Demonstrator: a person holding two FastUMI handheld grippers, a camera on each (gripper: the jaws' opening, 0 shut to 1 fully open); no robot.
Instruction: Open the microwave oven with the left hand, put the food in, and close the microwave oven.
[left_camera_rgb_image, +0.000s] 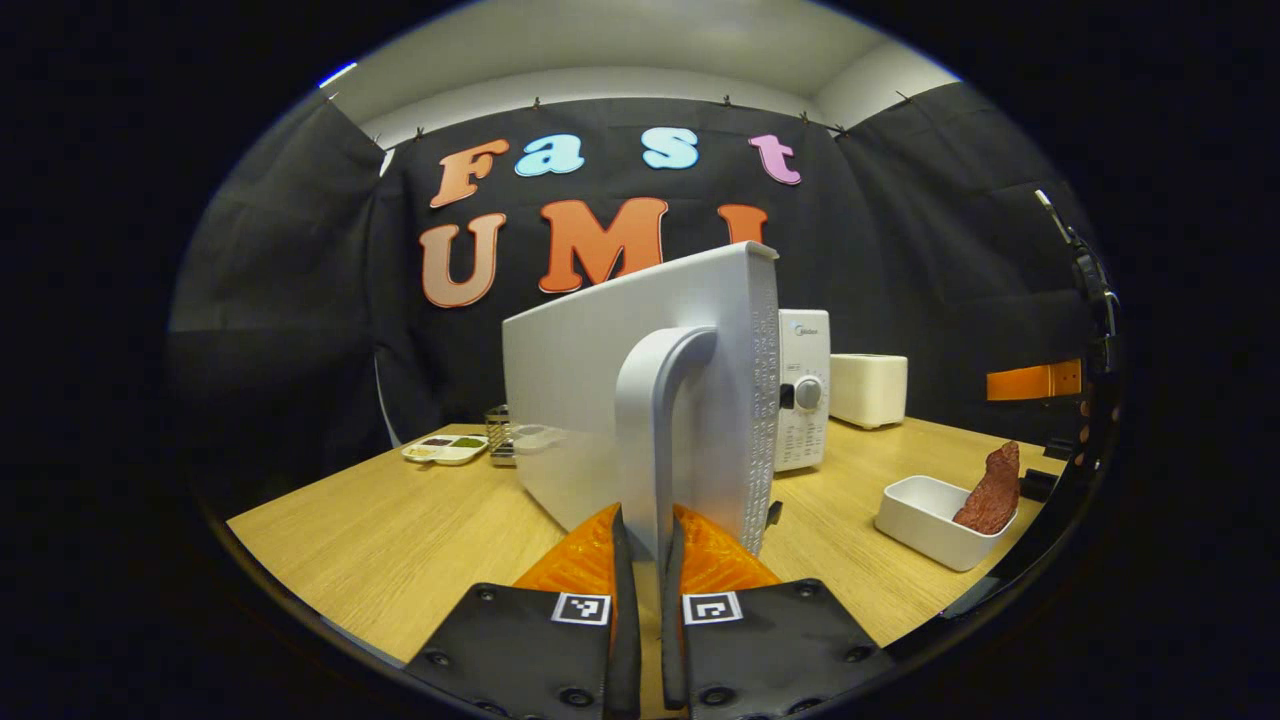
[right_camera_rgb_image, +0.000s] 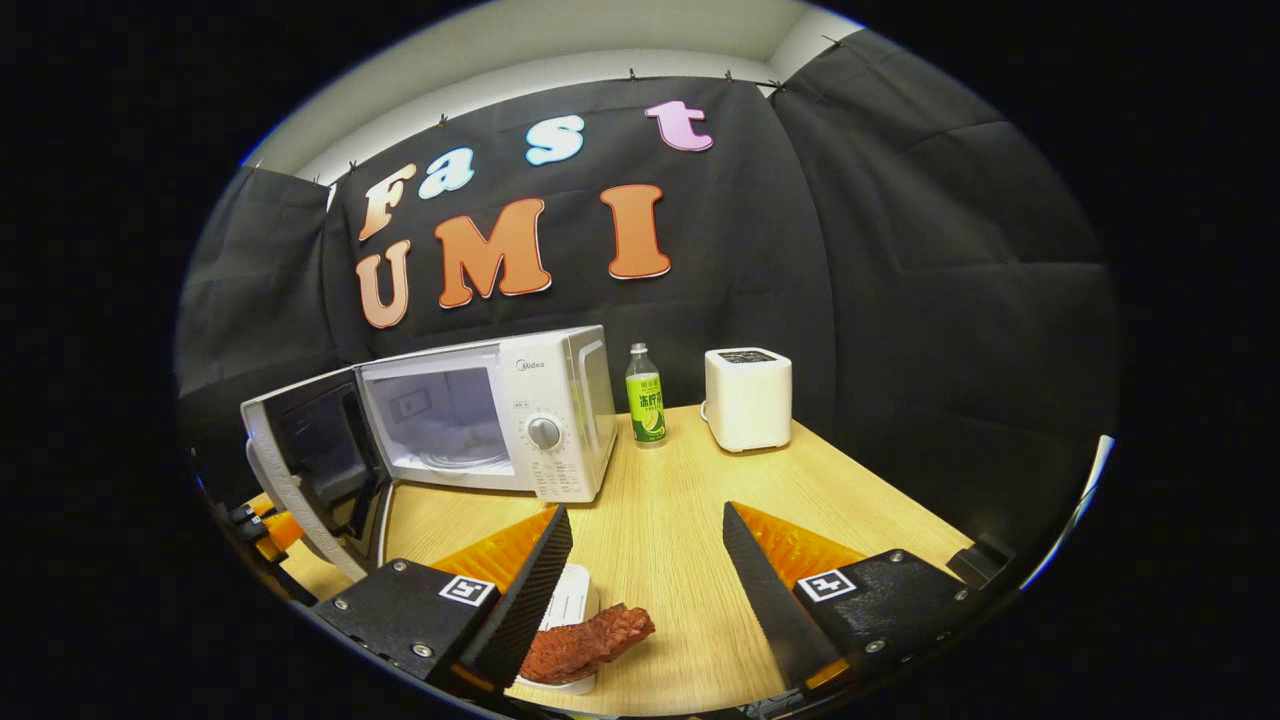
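One Midea microwave (right_camera_rgb_image: 500, 415) — door (left_camera_rgb_image: 640, 400) open

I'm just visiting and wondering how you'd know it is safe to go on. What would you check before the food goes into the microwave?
1. White microwave oven door swung open: ok.
2. Left tongs clamped on the door's grey curved handle: ok.
3. Right tongs open, ready to grasp: ok.
4. Reddish-brown piece of meat in the white rectangular dish, below the right tongs: ok.
5. Meat already gripped: not ok.
6. Oven cavity free of other items: cannot tell.
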